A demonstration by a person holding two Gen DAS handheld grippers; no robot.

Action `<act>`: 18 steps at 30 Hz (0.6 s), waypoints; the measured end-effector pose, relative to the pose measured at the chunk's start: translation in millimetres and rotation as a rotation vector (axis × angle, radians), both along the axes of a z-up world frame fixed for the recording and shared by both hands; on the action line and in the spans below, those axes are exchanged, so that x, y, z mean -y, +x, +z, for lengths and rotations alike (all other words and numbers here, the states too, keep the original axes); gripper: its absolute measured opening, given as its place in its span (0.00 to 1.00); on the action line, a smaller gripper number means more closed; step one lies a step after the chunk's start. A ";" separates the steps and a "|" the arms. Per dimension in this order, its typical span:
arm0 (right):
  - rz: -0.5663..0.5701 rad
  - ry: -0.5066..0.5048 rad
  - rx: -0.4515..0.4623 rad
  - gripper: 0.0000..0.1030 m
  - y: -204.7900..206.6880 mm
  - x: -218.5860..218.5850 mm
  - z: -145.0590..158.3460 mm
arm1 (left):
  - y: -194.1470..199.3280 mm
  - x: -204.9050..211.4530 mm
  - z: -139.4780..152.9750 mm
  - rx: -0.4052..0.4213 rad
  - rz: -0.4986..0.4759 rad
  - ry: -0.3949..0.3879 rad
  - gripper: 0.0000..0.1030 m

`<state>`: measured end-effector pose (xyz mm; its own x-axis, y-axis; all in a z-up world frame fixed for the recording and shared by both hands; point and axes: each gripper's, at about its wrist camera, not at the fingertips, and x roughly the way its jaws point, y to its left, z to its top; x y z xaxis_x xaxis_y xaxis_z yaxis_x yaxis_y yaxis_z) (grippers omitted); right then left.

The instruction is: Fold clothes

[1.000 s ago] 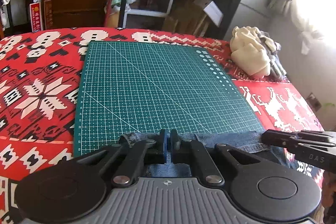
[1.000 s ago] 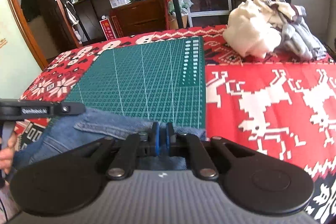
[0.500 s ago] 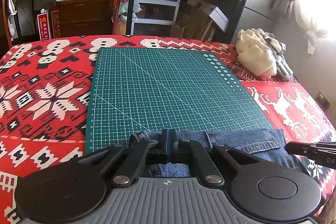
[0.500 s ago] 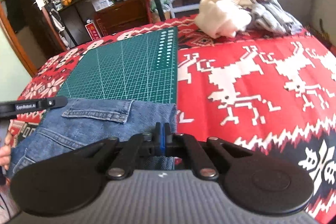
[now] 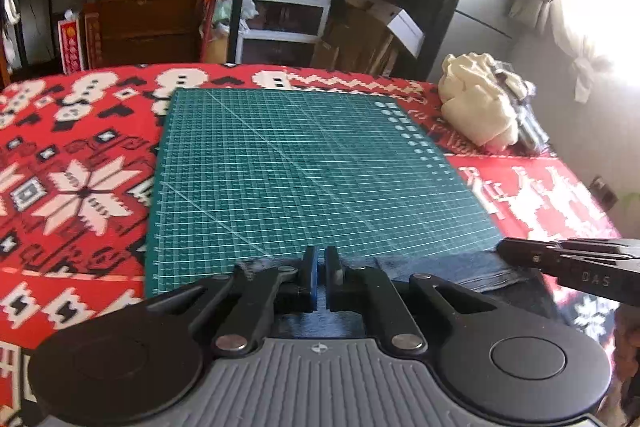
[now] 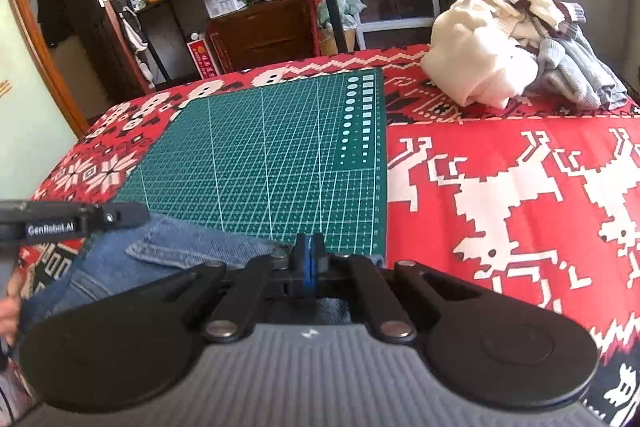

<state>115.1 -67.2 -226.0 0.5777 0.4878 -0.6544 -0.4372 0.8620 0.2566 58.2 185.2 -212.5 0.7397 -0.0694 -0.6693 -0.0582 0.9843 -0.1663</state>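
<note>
The side of the left gripper reads "GenRobot.AI"; the right gripper, seen from the left wrist, carries "DAS". No other writing is legible.

In its own camera the right gripper has its jaws pressed together on the jeans, blue pads meeting at the denim edge. The left gripper shows a narrow slit between its fingers; denim lies under and between them, but whether they pinch it I cannot tell.

The jeans lie just under both grippers, overlapping the near edge of the green mat ahead. A clothes pile sits far ahead, to the right.
</note>
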 end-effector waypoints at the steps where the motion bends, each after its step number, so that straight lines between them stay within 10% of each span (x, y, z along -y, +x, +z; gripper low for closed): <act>1: 0.001 -0.001 0.000 0.00 -0.9 0.2 -0.4 | -1.2 0.3 -0.2 0.005 -0.004 0.017 0.03; 18: -0.112 0.035 -0.036 0.00 -18.0 37.0 3.4 | -1.8 -4.5 0.4 0.003 0.009 -0.014 0.03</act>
